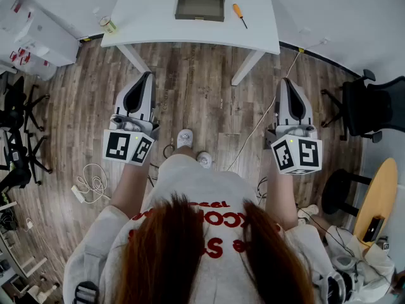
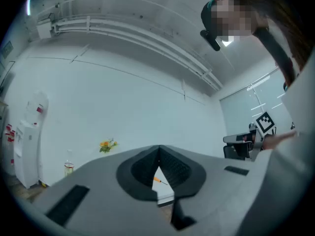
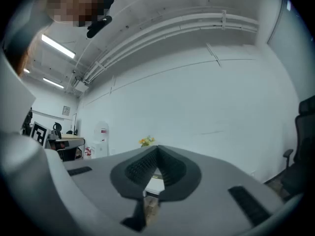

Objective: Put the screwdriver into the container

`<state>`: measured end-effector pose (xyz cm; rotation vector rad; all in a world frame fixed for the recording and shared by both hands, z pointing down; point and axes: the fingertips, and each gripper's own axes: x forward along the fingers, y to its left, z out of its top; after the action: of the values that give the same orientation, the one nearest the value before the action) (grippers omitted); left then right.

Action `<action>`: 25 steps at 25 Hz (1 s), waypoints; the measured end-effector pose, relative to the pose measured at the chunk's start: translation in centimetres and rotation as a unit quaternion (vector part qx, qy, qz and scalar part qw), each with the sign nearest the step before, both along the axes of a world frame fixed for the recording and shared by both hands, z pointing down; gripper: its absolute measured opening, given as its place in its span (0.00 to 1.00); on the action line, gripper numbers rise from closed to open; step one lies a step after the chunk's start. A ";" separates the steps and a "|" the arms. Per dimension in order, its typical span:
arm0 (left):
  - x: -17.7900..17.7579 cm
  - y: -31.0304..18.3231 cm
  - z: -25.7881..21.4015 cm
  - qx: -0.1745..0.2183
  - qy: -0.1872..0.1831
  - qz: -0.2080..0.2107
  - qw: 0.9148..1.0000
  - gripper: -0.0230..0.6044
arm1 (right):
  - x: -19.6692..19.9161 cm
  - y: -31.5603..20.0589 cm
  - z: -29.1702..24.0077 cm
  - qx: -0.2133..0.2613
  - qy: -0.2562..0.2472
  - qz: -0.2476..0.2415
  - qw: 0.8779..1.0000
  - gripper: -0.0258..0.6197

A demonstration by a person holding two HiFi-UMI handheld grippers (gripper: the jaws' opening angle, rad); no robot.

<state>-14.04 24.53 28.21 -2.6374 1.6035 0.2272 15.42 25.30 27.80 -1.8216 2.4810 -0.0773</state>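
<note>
An orange-handled screwdriver (image 1: 240,15) lies on the white table (image 1: 152,19), just right of a grey open container (image 1: 200,0). Both grippers hang over the wooden floor, well short of the table. My left gripper (image 1: 148,76) is shut with nothing in it and points at the table's left leg. My right gripper (image 1: 284,81) is also shut and empty, below the table's right corner. In the left gripper view the screwdriver (image 2: 158,180) shows small and far through the gap under the closed jaws of that gripper (image 2: 158,149). The right gripper view shows closed jaws (image 3: 157,149) and a table edge beyond.
A glass jar (image 1: 108,25) stands at the table's front left corner. A black office chair (image 1: 373,106) is at the right, a round wooden table (image 1: 380,195) below it. White appliances (image 1: 31,33) and dark chairs (image 1: 16,125) line the left. Cables (image 1: 92,182) lie on the floor.
</note>
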 end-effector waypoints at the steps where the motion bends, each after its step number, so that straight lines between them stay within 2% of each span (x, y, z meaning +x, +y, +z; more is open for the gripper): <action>1: 0.1 0.2 -0.1 0.001 -0.001 0.000 1.000 0.05 | 0.0 0.2 -0.1 0.001 -0.001 -0.001 1.000 0.05; 14: 0.8 1.0 -0.6 0.006 -0.018 -0.001 1.000 0.05 | 0.0 1.0 -1.3 0.021 -0.029 -0.018 0.999 0.05; 20: 0.7 -0.8 -0.3 0.005 -0.014 -0.003 1.000 0.05 | -0.3 -0.6 -1.3 0.022 -0.033 -0.020 0.999 0.05; 25: 0.5 -4.5 -0.4 0.009 -0.006 0.001 1.000 0.05 | -0.3 -3.6 -1.6 0.023 -0.031 -0.014 0.999 0.05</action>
<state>-13.49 19.98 27.80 -2.6220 1.5892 0.2245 15.08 21.74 26.20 -1.7396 2.4463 -0.0762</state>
